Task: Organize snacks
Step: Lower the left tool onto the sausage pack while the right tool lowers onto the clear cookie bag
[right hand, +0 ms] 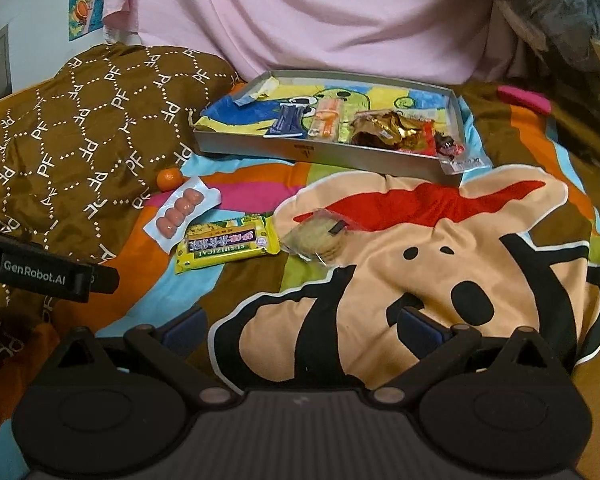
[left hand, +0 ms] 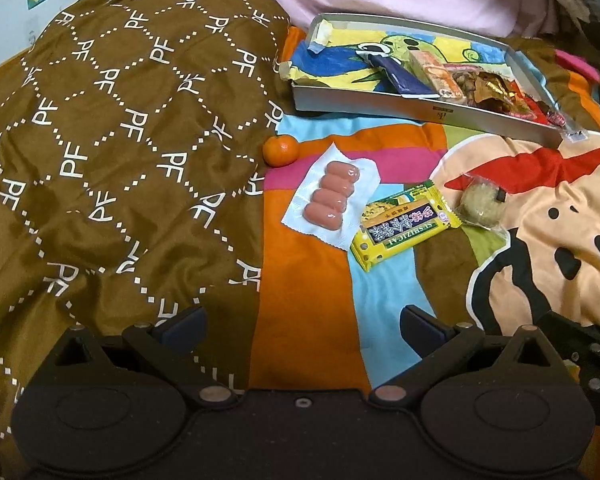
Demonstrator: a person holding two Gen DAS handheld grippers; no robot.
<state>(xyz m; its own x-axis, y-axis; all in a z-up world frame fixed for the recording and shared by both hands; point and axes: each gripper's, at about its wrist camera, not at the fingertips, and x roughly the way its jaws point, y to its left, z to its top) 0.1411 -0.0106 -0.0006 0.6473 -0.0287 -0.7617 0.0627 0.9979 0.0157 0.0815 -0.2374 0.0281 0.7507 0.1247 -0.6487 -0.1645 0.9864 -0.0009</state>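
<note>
- Waiting on the bedspread outside the tray are four loose snacks: a small orange, a sealed sausage pack, a yellow cracker packet and a round cake in clear wrap.
- Both tools hover low over the cloth, well short of the snacks. The left gripper has its jaws spread wide with nothing between them; the right gripper is likewise spread and empty.
- Several wrapped sweets already sit bunched at the tray's right end, and one red wrapper hangs over the rim there. Adding more at that end could push it out; the bare left part of the tray looks safer.
- The orange lies touching the edge of the brown quilt. It is round and would likely roll under the fold if nudged from the side, so a grip from above seems wiser.
- The sausage pack and the cracker packet lie just beside each other, possibly overlapping at a corner. Closing on one may drag the other along.
- Flat, slick packets on soft bedding are hard to get under; the fingers may pinch the cloth as well and tug the whole row.
- The round cake looks crumbly; a hard squeeze could break it inside its wrap.
</note>
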